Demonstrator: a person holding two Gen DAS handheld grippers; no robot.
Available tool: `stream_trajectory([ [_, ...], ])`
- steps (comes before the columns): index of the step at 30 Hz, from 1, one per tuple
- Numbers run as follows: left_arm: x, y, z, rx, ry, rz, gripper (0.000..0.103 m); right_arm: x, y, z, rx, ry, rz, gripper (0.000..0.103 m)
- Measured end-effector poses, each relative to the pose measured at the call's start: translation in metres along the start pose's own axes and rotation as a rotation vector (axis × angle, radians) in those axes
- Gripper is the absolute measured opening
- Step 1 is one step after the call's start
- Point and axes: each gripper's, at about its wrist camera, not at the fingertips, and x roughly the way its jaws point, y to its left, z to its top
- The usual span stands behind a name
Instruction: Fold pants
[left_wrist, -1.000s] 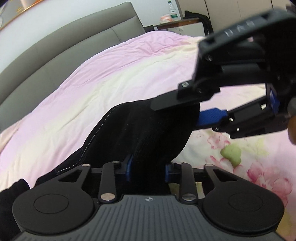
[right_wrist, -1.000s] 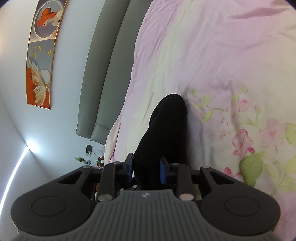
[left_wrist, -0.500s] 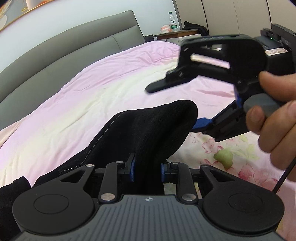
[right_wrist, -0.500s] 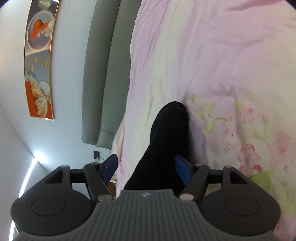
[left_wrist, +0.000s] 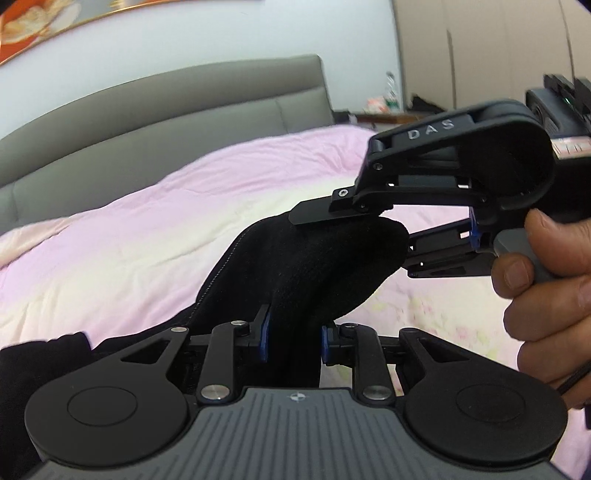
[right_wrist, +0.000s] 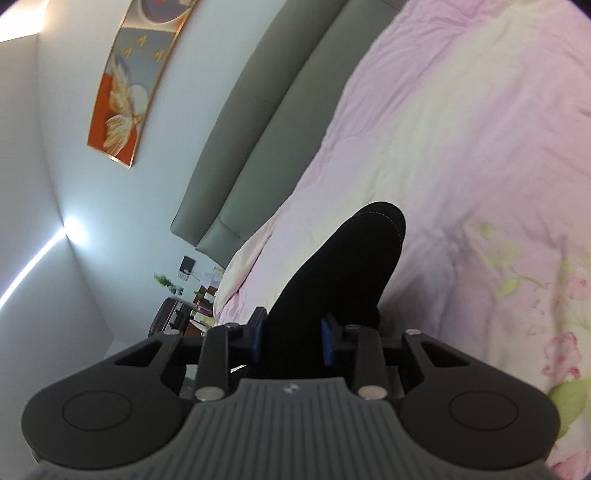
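1. The left claw (left_wrist: 293, 334) is clamped tight on a thick bunch of the black pants (left_wrist: 306, 266), its blue pads (left_wrist: 264, 332) pressing the cloth from both sides at the 6 o'clock edge of the left wrist view.
2. From that grip the pants rise toward 1 o'clock, lifted off the bed (left_wrist: 129, 236), and a loose part trails off toward 8 o'clock.
3. The right claw (left_wrist: 384, 236) comes in from 3 o'clock in the same view; its jaws have just been closing, and they now pinch the rounded top end of the pants from above and below.
4. A hand (left_wrist: 546, 291) at 3 o'clock grips that claw's handle.
5. In the right wrist view the pants fill the gap between the blue pads (right_wrist: 327, 341) and reach up toward 12 o'clock.
6. The bed carries a pink and cream cover with flower print at 4 o'clock; a grey headboard (left_wrist: 155, 118) stands behind at 10 o'clock.
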Motion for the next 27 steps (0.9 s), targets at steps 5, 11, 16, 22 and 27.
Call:
stream_trajectory([
  [5, -0.031, 0.048, -0.002, -0.173, -0.038, 0.002, 0.028, 0.025, 0.062, -0.015, -0.125, 0.049, 0.032, 0.025],
  [11, -0.064, 0.099, -0.016, -0.34, -0.071, -0.013, 0.028, 0.056, 0.122, -0.043, -0.218, 0.125, 0.064, 0.024],
  [16, -0.089, 0.133, -0.032, -0.474, -0.119, -0.023, 0.028, 0.083, 0.17, -0.07, -0.314, 0.191, 0.067, 0.024],
  [22, -0.114, 0.16, -0.053, -0.592, -0.156, -0.024, 0.028, 0.116, 0.213, -0.104, -0.403, 0.26, 0.056, 0.024],
  [27, -0.131, 0.186, -0.078, -0.707, -0.193, -0.022, 0.028, 0.15, 0.237, -0.134, -0.456, 0.327, 0.048, 0.024],
])
